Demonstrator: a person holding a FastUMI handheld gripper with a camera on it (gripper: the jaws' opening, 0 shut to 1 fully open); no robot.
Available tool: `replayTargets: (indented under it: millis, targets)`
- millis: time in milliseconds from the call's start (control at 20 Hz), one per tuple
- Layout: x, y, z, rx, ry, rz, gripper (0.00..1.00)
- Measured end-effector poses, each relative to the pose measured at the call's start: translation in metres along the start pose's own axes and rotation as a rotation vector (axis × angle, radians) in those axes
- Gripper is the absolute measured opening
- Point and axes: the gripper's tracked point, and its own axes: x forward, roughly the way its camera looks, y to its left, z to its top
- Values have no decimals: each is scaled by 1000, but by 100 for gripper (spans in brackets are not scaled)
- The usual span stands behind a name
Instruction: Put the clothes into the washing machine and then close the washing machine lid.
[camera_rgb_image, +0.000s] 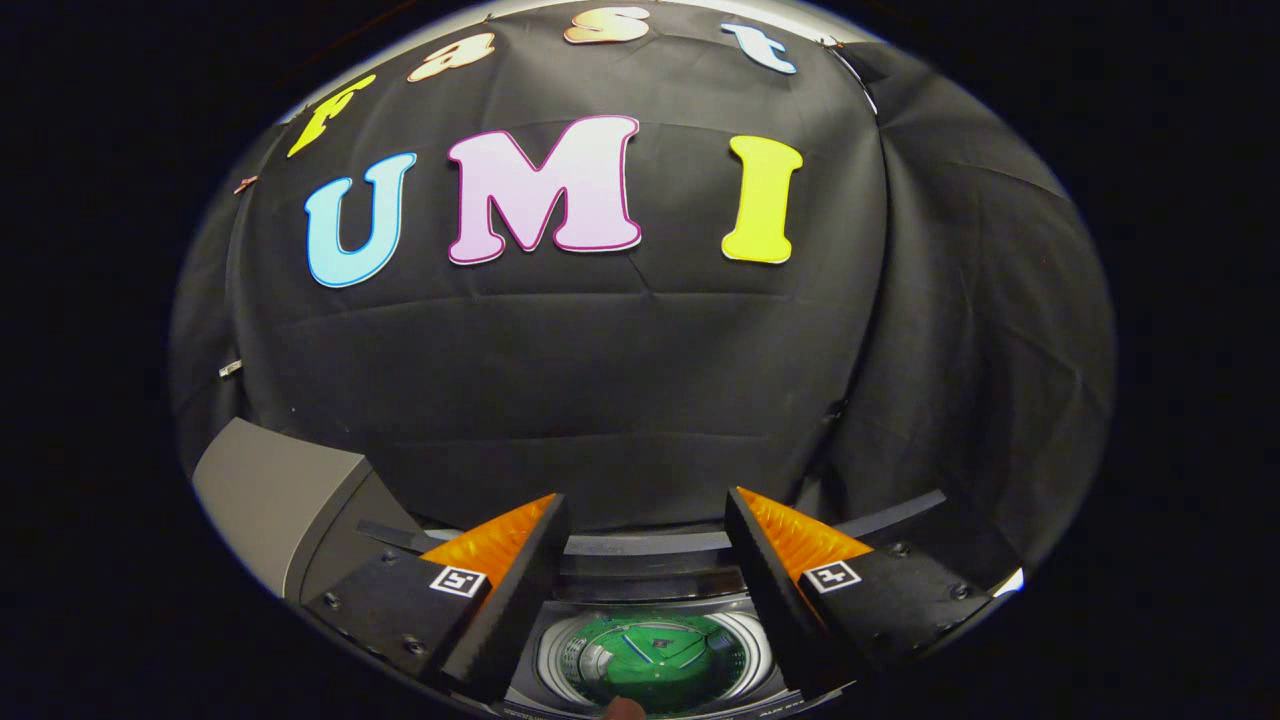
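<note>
In the gripper view, the gripper (645, 520) hangs above a top-loading washing machine (655, 560), and its jaws stand spread wide apart with nothing between them but open air. Each finger carries a small square marker on its upper face.

Below and between the fingers lies the round opening of the machine's drum (565, 655), its pale perforated wall curving around the rim. Inside the drum rests a green garment (655, 665) with thin light lines across it, lying at the bottom and touching neither finger.

The washing machine lid (275, 500), a grey panel, stands raised and tilted to the left of the left finger, so the machine is open. Beyond the fingers, the booth's black cloth wall (620, 400) hangs in soft folds behind the machine.
</note>
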Motion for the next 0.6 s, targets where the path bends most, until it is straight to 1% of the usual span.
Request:
replayTargets:
  millis: [600]
  targets:
    - [-14,-3,-11,2,4,-5,99]
